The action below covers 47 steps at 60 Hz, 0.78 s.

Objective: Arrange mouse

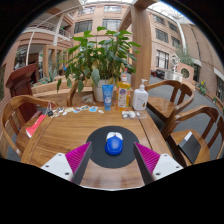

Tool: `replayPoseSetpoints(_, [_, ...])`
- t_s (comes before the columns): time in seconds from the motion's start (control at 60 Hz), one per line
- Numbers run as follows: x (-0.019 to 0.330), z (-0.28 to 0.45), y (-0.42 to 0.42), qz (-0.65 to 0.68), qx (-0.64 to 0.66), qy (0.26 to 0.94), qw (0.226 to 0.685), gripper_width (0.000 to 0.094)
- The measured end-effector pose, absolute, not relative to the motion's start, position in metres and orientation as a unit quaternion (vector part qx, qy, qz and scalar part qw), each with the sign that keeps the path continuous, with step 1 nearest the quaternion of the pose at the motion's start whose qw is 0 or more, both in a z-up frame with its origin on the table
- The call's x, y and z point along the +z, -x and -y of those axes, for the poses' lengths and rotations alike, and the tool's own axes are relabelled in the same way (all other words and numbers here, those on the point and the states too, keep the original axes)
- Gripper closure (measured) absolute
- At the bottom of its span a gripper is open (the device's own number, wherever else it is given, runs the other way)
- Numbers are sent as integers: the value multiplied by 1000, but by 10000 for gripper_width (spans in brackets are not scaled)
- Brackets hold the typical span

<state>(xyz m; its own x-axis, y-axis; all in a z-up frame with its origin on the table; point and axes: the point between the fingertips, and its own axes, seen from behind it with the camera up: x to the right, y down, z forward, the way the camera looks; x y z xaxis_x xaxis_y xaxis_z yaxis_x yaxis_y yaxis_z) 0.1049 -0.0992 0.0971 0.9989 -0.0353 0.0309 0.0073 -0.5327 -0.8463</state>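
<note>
A blue and white mouse [114,144] rests on a round black mouse mat [113,148] on the wooden table [70,132]. My gripper [112,158] is open, its two fingers with pink pads [78,157] spread wide at either side of the mat. The mouse lies just ahead of the fingertips, midway between them, with clear gaps on both sides. Nothing is held.
At the table's far edge stand a large potted plant [104,55], a blue can [108,95], bottles [123,96] and a white pump bottle [141,98]. A red item [36,124] lies at the left. Wooden chairs [185,125] flank the table.
</note>
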Motion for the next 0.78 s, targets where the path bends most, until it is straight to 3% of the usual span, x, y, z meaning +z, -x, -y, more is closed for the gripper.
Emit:
replayPoseSetpoints(0.3, [145,190,-95,-15,-24,863,505,82])
replayPoseSetpoints(0.783, [172,255,-82,2,-26,857,515,83])
